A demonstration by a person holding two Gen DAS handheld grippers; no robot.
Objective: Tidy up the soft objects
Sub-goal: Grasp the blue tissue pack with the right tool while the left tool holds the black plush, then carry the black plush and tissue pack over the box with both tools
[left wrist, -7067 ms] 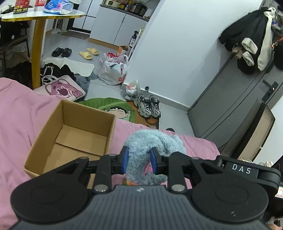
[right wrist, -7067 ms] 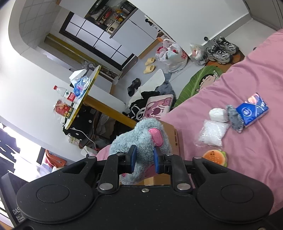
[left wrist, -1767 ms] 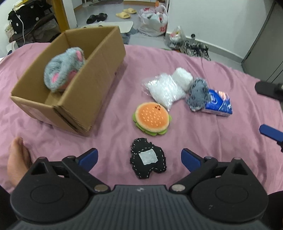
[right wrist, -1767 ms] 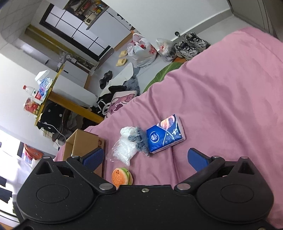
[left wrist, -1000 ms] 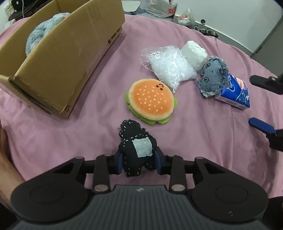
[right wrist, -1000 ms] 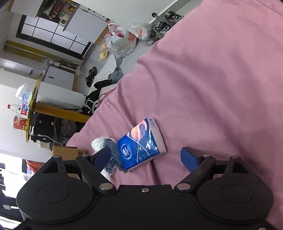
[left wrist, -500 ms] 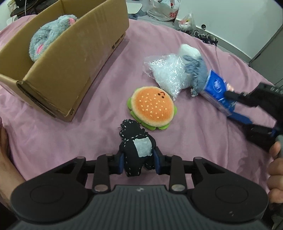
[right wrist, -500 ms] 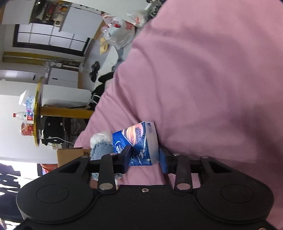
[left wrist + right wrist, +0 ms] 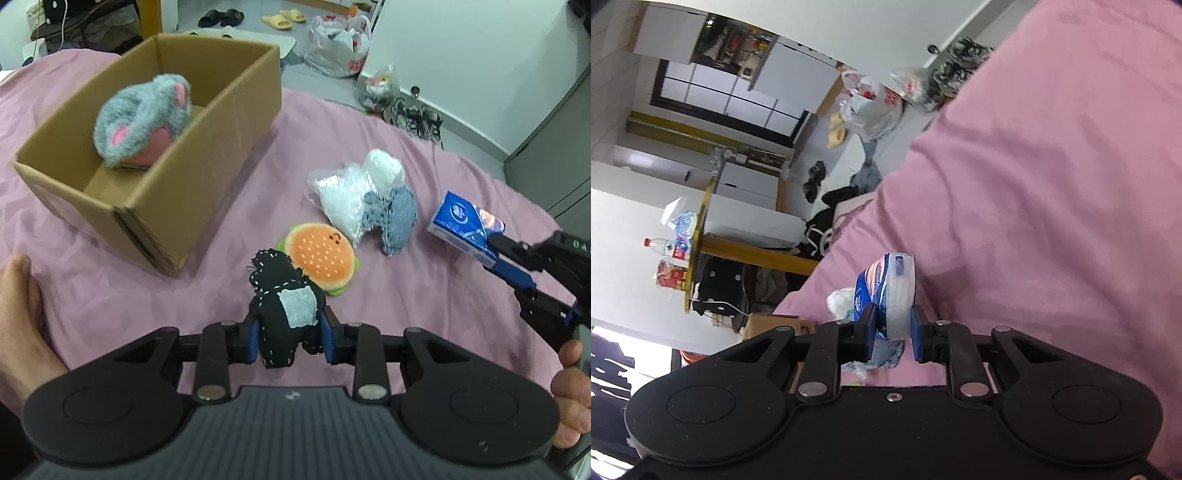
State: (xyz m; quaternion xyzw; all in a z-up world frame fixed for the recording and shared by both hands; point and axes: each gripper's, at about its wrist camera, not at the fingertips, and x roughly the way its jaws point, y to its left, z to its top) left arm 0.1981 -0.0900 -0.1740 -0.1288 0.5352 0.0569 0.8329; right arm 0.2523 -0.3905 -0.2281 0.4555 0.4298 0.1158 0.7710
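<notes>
Left tool (image 9: pixel 290 341) clamped on a small black felt plush (image 9: pixel 284 306), white running stitches along its edge and a pale grey square patch on its front; plush raised off the pink bedsheet (image 9: pixel 110 295), upright between the blue pads. Right tool (image 9: pixel 891 334) clamped on a blue tissue pack (image 9: pixel 888 291), jaws having just closed onto it; pack printed with a white logo, white plastic at its end, lifted clear of the sheet at the right of the left wrist view. On the bed between them: a round burger plush (image 9: pixel 321 258), orange bun with pale dots and a green frill, just beside the black plush; a denim-blue stuffed piece (image 9: pixel 397 218) touching a clear bag of white filling (image 9: pixel 340 195); a white fluffy lump (image 9: pixel 384 168) behind. Farther left, an open cardboard box (image 9: pixel 221 122) with a fuzzy grey-blue plush (image 9: pixel 142 118), pink ears showing, inside it.
</notes>
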